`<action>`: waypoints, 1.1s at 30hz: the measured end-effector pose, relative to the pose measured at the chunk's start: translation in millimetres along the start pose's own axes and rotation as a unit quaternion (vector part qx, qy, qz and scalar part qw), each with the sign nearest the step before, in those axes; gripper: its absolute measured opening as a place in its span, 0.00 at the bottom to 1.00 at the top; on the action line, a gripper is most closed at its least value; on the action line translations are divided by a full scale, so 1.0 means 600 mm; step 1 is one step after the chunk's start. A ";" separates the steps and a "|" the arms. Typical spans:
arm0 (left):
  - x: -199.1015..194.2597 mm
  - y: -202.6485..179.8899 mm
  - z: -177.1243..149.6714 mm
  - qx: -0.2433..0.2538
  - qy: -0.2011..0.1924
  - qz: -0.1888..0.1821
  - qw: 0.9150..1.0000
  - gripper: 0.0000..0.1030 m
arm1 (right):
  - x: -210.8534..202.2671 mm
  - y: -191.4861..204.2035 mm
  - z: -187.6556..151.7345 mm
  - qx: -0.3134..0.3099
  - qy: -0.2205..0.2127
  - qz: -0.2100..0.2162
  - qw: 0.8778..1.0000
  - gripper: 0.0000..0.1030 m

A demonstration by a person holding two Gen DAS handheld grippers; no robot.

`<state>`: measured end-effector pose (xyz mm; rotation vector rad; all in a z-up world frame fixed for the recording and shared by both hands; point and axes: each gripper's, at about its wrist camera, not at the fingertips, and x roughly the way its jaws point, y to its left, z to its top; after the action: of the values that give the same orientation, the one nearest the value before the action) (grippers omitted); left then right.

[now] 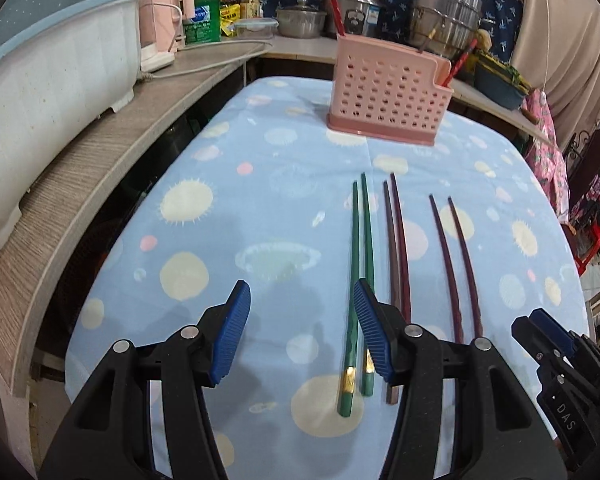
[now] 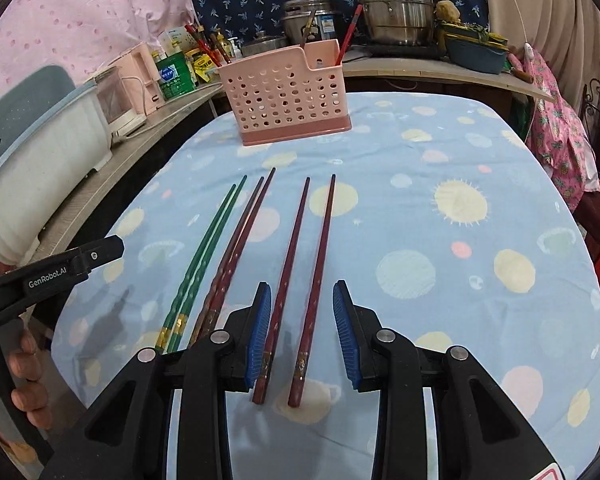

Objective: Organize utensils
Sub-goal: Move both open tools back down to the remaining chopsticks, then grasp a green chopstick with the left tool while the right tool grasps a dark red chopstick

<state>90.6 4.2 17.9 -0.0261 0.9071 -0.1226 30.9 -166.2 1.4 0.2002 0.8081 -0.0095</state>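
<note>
Overhead, both tongs angled down at the tablecloth (image 1: pixel 260 200), left tongs (image 1: pixel 300 332) open beside green chopsticks (image 1: pixel 356 280), right tongs (image 2: pixel 300 332) open astride a maroon pair (image 2: pixel 300 280)

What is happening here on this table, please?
A person holds a gripper in each hand above a table with a blue spotted cloth. Three pairs of chopsticks lie side by side: a green pair, a dark red pair and another dark red pair. The right gripper is open over that last pair, the left gripper open beside the green pair. Nothing is held yet. A pink holder waits behind.
</note>
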 end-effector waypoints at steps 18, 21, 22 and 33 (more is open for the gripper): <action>0.017 -0.001 -0.076 0.020 0.038 -0.010 0.999 0.50 | 0.028 0.000 -0.057 -0.003 0.039 -0.015 0.999 0.29; 0.020 -0.005 -0.081 0.021 0.042 -0.017 0.999 0.50 | 0.031 0.002 -0.060 -0.005 0.043 -0.014 0.999 0.24; 0.020 -0.008 -0.082 0.023 0.044 -0.019 0.999 0.50 | 0.032 0.002 -0.061 -0.006 0.044 -0.013 0.999 0.22; 0.044 -0.019 -0.097 0.036 0.064 -0.017 0.997 0.50 | 0.038 0.006 -0.068 -0.013 0.045 -0.014 0.999 0.17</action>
<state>59.5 -8.5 -37.7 0.0334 1.0290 -0.1908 17.6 -153.7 -41.7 0.1657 0.8998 -0.0176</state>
